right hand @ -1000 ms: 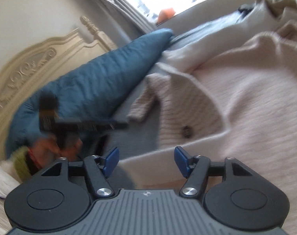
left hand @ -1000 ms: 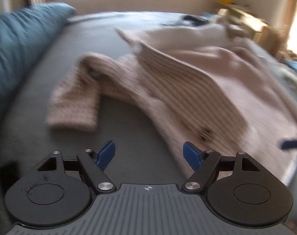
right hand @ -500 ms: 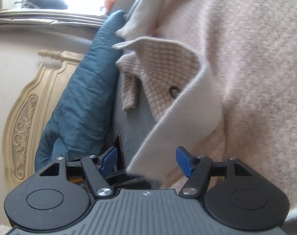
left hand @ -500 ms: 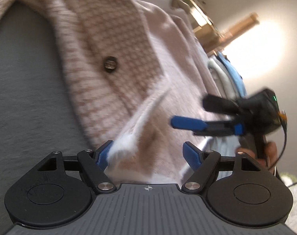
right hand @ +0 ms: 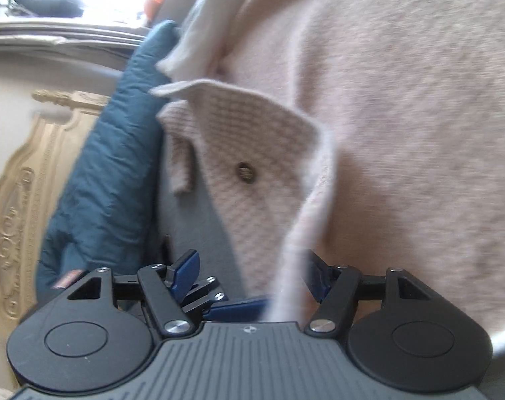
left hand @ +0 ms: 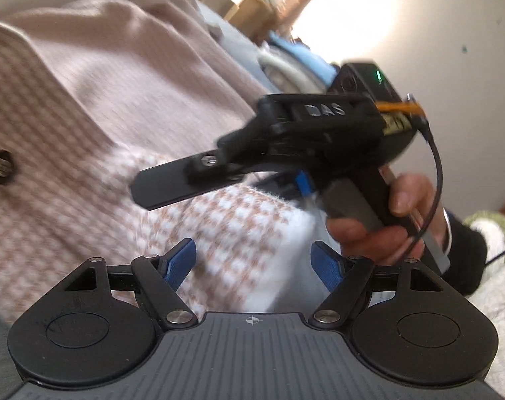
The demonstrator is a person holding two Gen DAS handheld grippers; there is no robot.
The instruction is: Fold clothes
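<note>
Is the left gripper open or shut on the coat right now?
Open. The left gripper has its blue fingers wide apart, with the coat hem lying between them, not pinched.

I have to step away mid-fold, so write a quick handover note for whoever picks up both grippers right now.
Left hand-held gripper: open, with the checked corner of the pink knit cardigan between its blue pads, not clamped.
Right hand-held gripper: open, the cardigan's front edge hanging between its pads.
The two grippers are close together at the same edge; the right hand shows in the left view.
The cardigan lies spread on the grey bedsheet beside the teal quilted pillow, its flap with the dark button turned back.
Done: no fold visible yet.
Left: close on the edge, then fold.
</note>
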